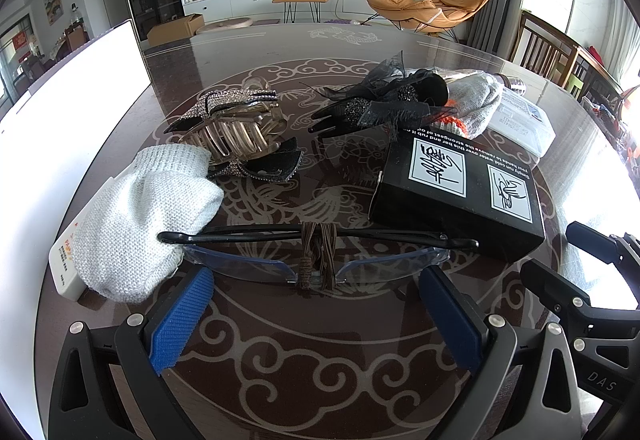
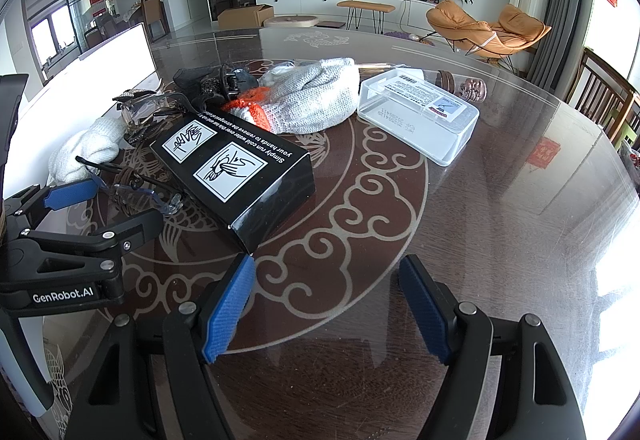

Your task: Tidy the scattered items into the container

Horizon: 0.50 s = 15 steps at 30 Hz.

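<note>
Clear safety glasses (image 1: pixel 316 256) with a brown hair tie (image 1: pixel 316 252) looped over the bridge lie just ahead of my open left gripper (image 1: pixel 316 284). A white knit glove (image 1: pixel 144 216) rests at their left, a black printed box (image 1: pixel 460 188) at their right. Behind are a gold rhinestone hair claw (image 1: pixel 232 128) and a black lace hair clip (image 1: pixel 384 100). My right gripper (image 2: pixel 326 276) stands open and holds nothing, its left pad close to the black box (image 2: pixel 236 168). A grey and orange glove (image 2: pixel 308 100) and a clear plastic case (image 2: pixel 420 112) lie further back.
A white container (image 1: pixel 68 112) stands along the table's left side. A small white box (image 1: pixel 64 264) lies under the white glove. A copper-coloured skull trinket (image 2: pixel 472 88) sits behind the clear case. Wooden chairs (image 2: pixel 608 96) line the right edge. The right half of the glass table shows bare surface.
</note>
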Tool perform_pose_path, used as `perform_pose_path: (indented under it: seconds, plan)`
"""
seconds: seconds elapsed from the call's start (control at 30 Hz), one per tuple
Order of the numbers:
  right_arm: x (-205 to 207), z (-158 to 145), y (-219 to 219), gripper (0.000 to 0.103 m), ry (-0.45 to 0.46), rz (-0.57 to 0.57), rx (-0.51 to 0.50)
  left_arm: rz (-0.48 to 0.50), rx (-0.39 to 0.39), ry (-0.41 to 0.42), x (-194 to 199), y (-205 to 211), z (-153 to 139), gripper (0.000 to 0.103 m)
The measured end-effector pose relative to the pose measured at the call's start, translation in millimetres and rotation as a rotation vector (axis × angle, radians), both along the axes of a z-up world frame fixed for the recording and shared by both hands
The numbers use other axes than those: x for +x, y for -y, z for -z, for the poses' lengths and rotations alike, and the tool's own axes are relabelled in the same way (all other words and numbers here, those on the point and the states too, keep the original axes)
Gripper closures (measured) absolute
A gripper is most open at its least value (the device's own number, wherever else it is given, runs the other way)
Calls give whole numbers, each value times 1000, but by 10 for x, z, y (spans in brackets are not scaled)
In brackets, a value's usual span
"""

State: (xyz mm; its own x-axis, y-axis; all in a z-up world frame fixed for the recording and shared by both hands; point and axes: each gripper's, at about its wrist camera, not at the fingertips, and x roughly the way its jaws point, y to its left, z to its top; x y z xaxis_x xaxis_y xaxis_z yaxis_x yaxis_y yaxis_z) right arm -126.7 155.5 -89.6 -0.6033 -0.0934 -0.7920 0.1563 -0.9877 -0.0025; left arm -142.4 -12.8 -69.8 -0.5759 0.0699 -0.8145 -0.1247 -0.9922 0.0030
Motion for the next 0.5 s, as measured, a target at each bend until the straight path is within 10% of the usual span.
perform_pose_path:
  seconds: [0.5]
  plan:
    - [2, -1, 0, 27, 0, 0, 0, -58, 0, 0, 0, -1, 0, 0]
